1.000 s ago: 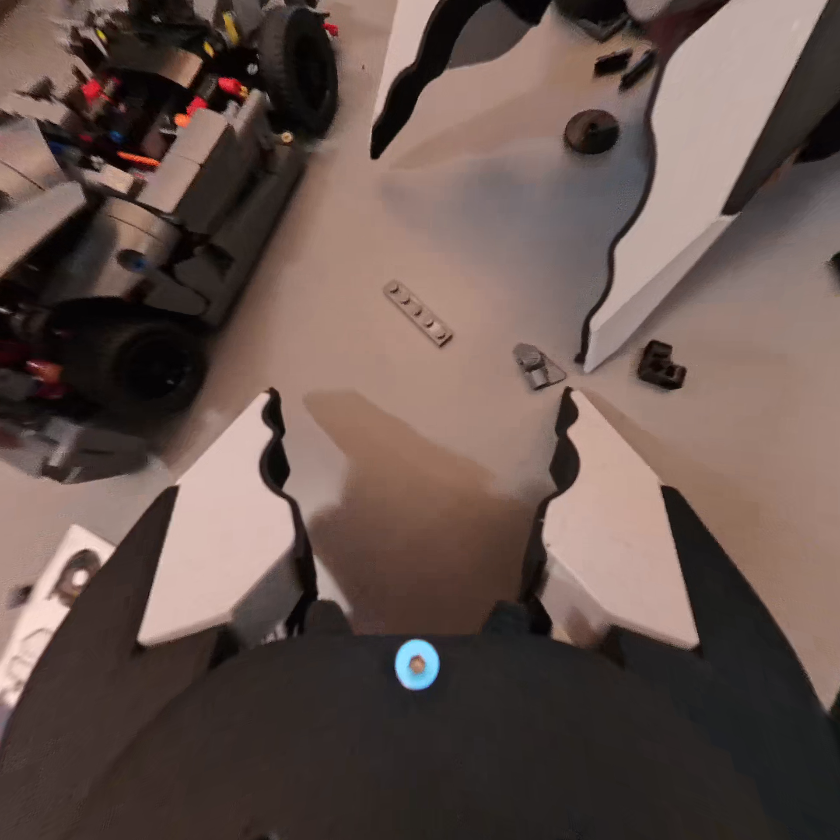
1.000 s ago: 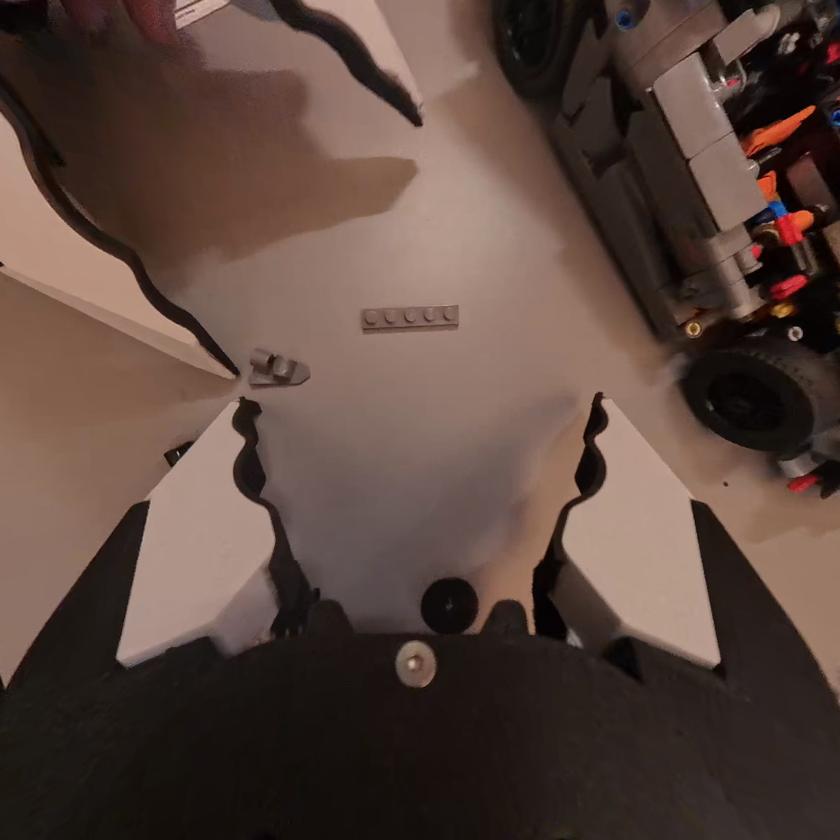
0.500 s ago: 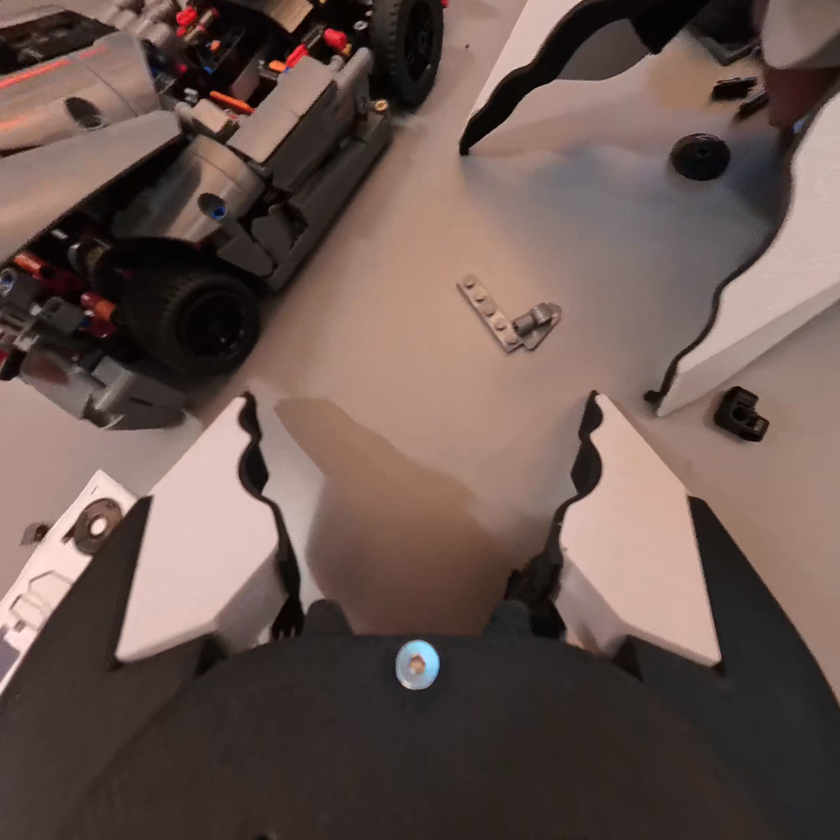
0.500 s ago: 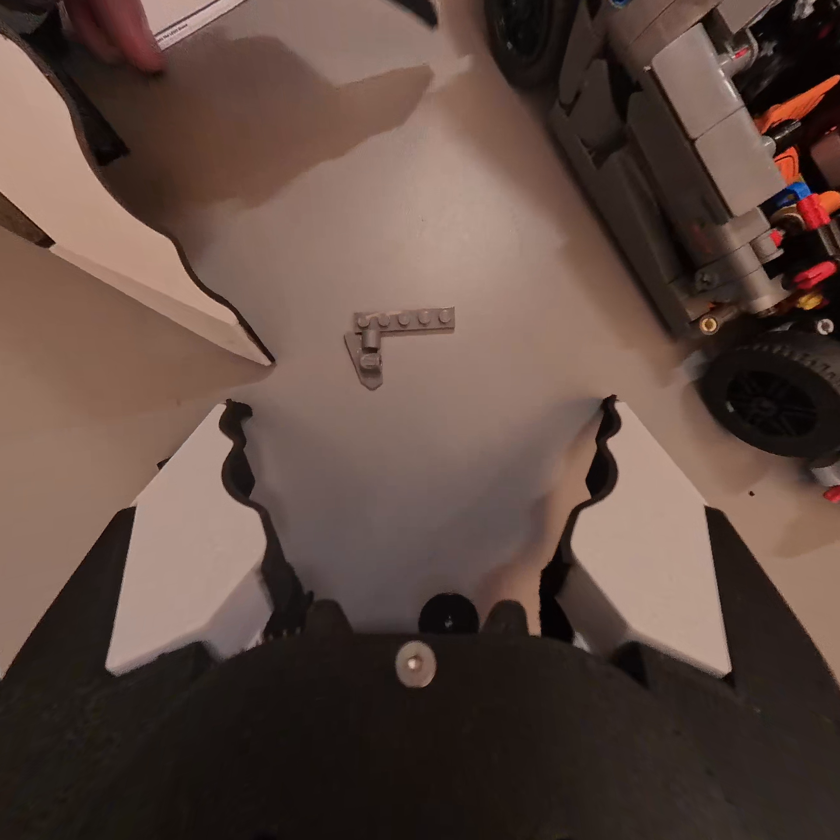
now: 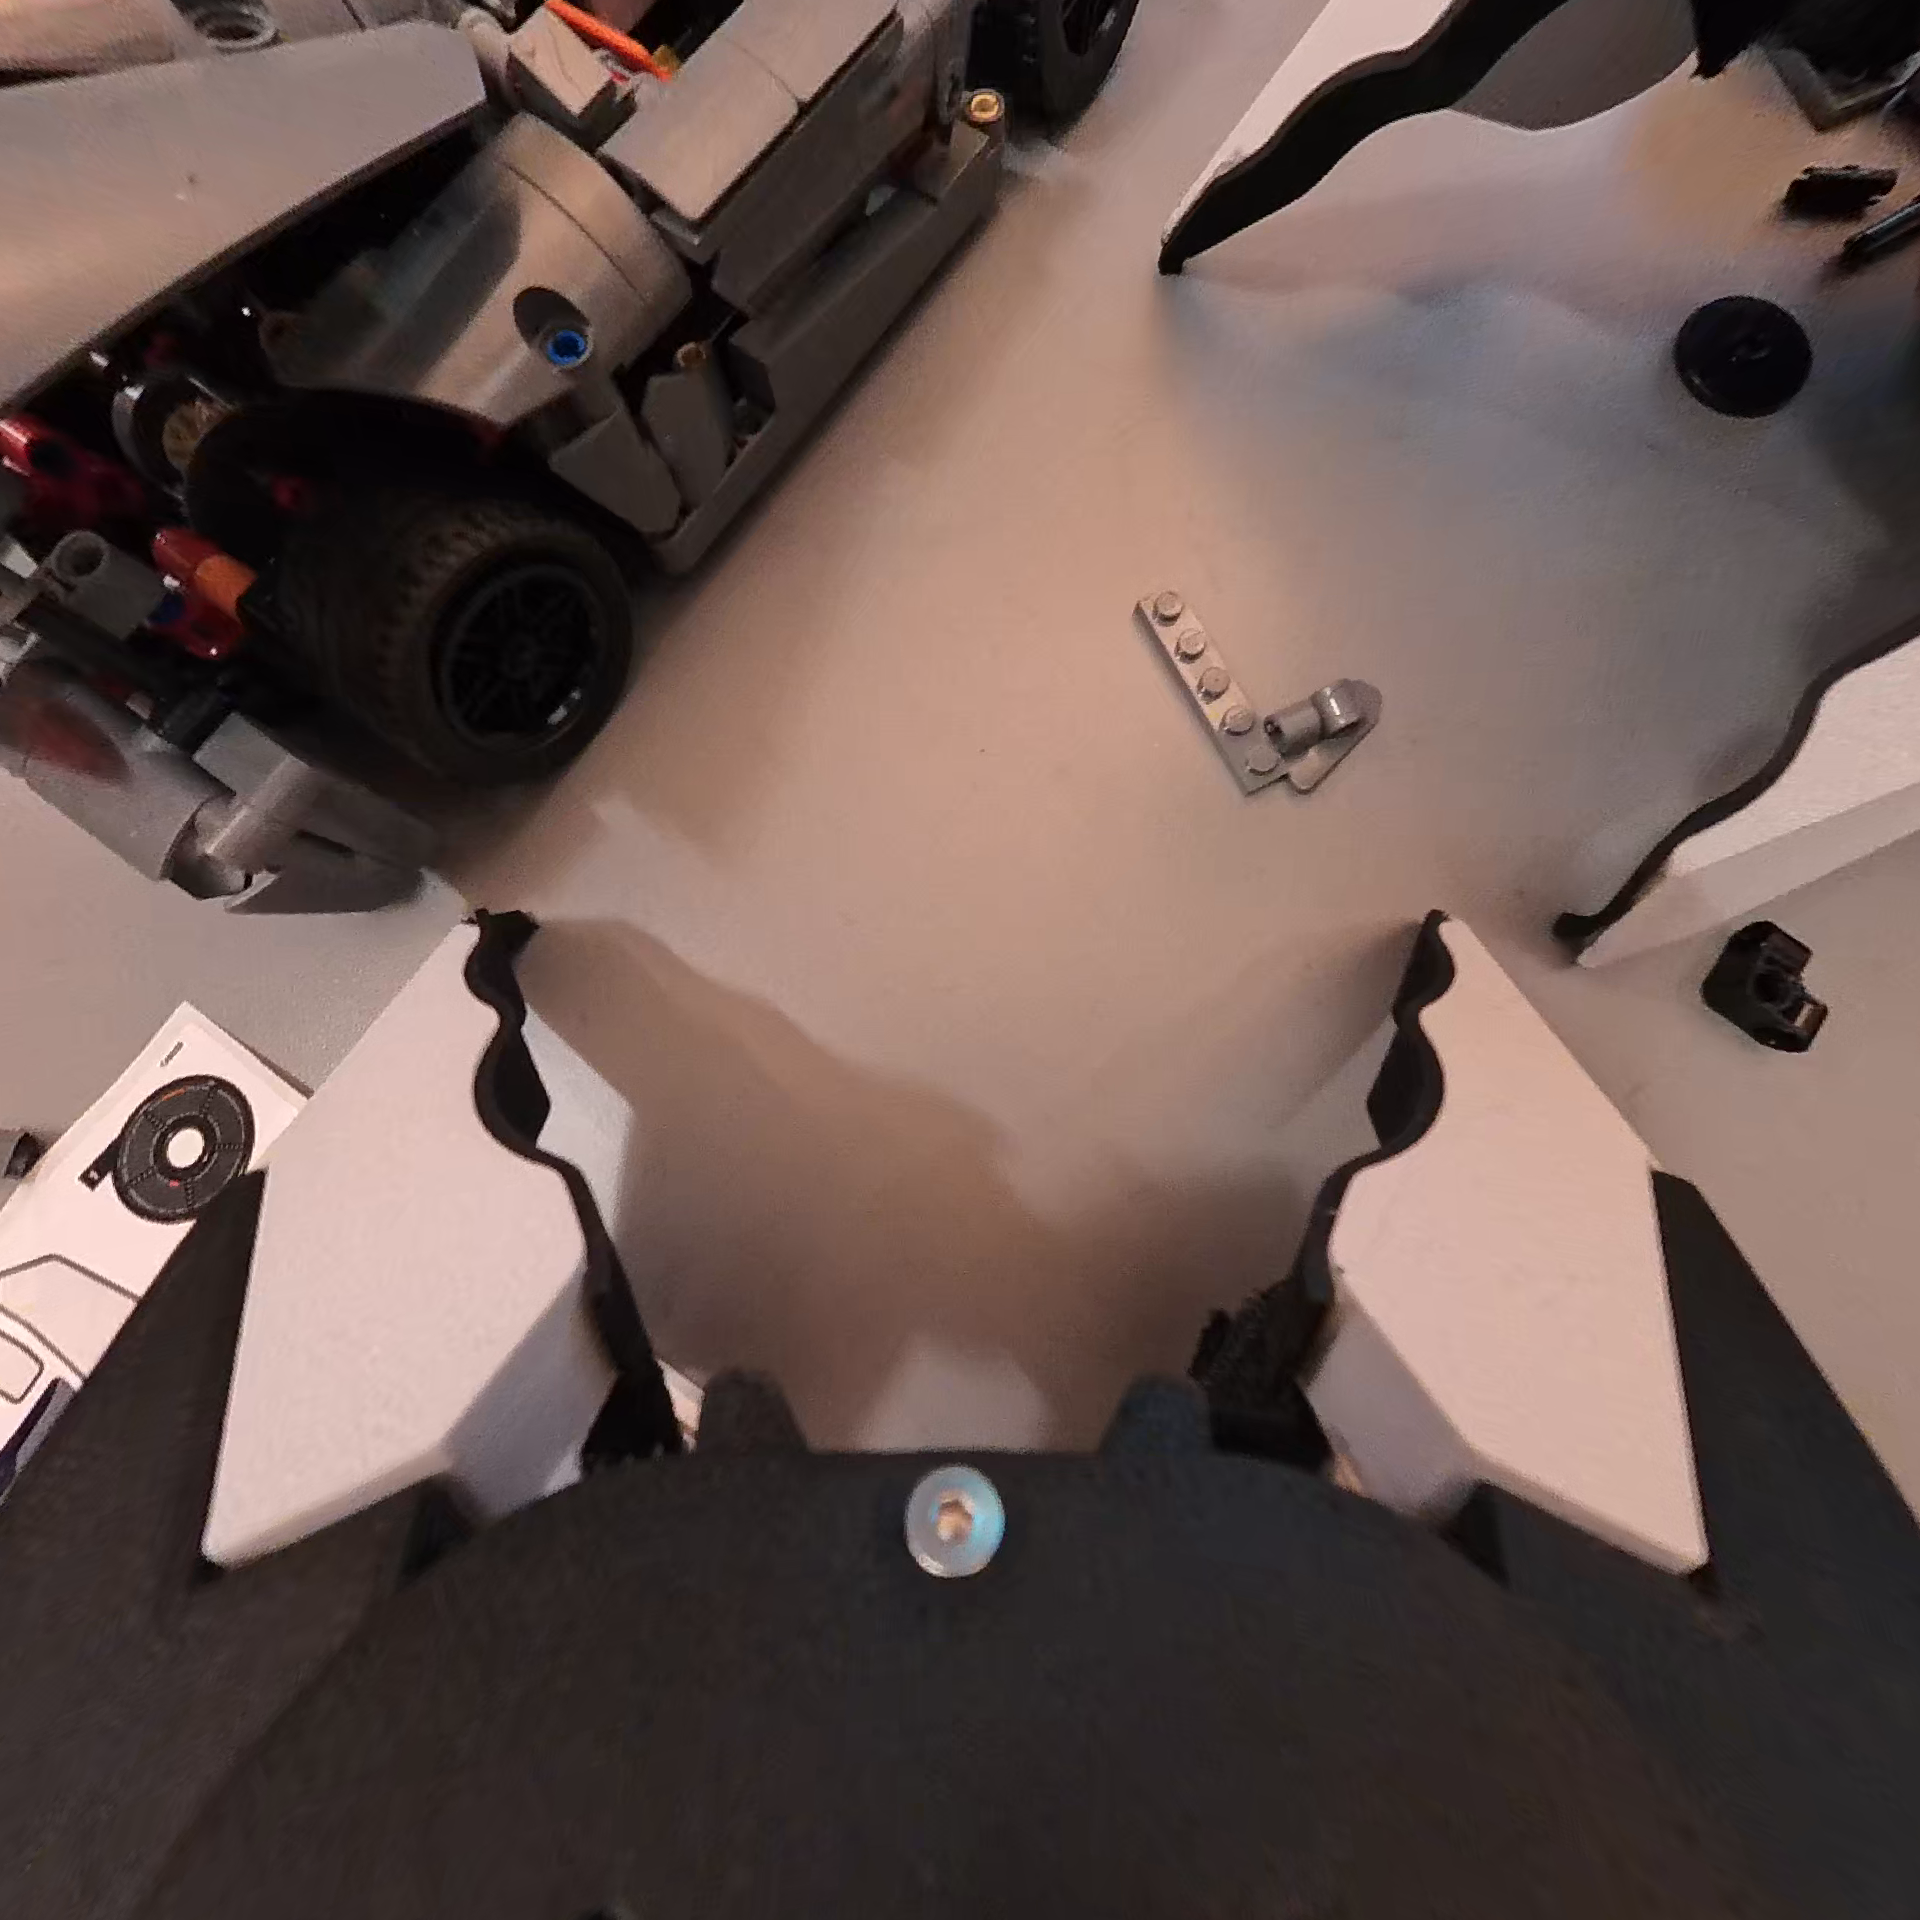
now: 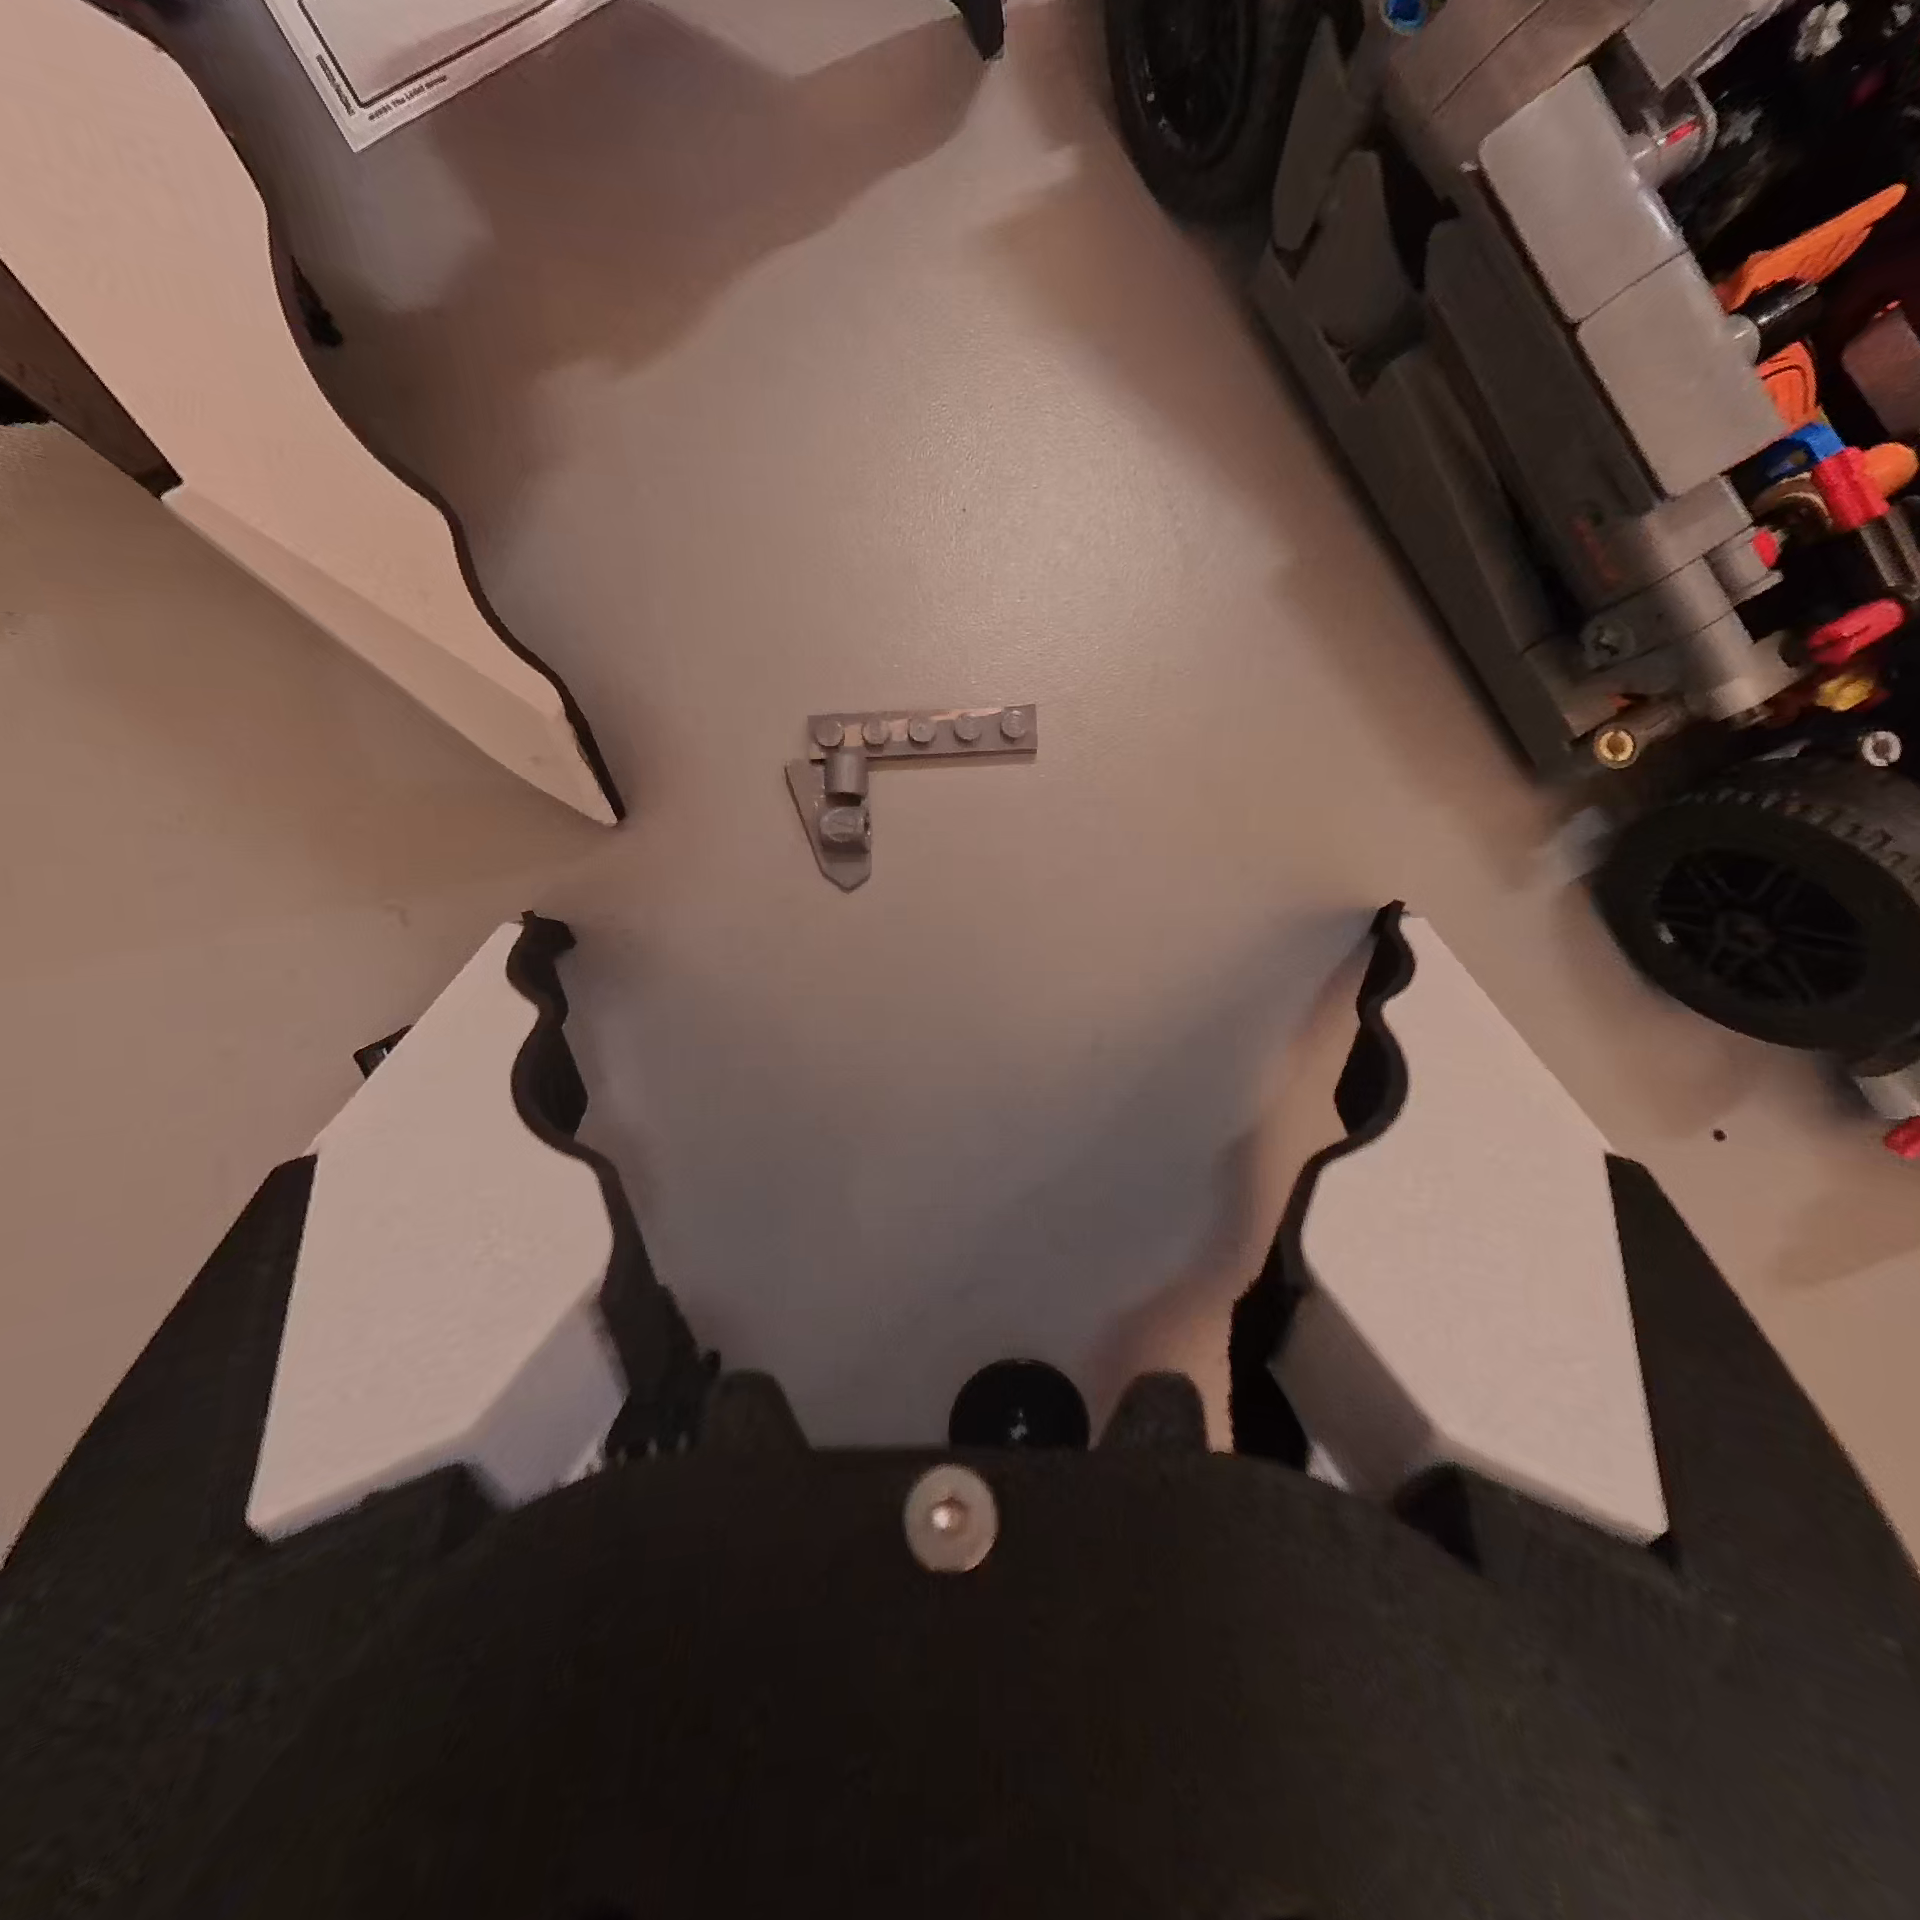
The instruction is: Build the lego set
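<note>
The studded plate (image 5: pixel 1205 688) lay flat on the table (image 5: pixel 935 852) with the little wedge piece (image 5: pixel 1322 727) touching 1 end, so the 2 made an L. The half-built car (image 5: pixel 436 343) sat off to the left of them in the left wrist view, well apart. A round disc (image 5: pixel 1742 356) and a small connector (image 5: pixel 1763 987) lay separately to the right, and the instruction sheet (image 5: pixel 135 1174) was near the bottom-left corner.

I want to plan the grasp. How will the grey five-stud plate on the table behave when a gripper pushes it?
The grey plate lies flat and thin, so it would probably slide, not roll. It looks stiff and light. The small wedge piece touching its end would likely shift too.
</note>
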`<state>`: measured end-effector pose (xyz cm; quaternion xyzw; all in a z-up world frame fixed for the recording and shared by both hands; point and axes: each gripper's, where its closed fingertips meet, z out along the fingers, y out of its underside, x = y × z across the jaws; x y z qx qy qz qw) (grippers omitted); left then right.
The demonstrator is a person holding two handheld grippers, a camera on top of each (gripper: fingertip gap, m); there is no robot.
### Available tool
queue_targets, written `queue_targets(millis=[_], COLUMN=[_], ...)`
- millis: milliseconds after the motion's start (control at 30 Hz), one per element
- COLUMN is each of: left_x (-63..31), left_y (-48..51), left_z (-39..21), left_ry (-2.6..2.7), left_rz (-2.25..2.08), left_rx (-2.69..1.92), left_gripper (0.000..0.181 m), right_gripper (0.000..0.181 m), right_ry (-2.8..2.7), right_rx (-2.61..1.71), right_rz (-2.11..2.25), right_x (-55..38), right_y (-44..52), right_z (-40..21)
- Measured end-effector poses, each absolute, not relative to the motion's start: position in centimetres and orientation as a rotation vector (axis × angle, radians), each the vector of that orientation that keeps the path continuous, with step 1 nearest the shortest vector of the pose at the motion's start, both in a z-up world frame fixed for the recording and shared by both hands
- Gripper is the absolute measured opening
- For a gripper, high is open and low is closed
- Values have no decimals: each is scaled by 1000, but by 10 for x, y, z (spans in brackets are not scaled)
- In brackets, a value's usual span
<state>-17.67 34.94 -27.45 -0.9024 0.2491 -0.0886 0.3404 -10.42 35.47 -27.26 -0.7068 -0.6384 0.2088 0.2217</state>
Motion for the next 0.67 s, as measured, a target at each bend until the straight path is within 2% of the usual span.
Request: queue_targets(millis=[667], left_x=[-178], left_y=[352], left_z=[-274], left_ry=[651], left_rz=[-236], left_rx=[-2344], left_gripper=[158], right_gripper=[144], right_ry=[-1723], right_rx=[-1961], right_rz=[582], right_x=[-106], right_y=[355], right_z=[-272])
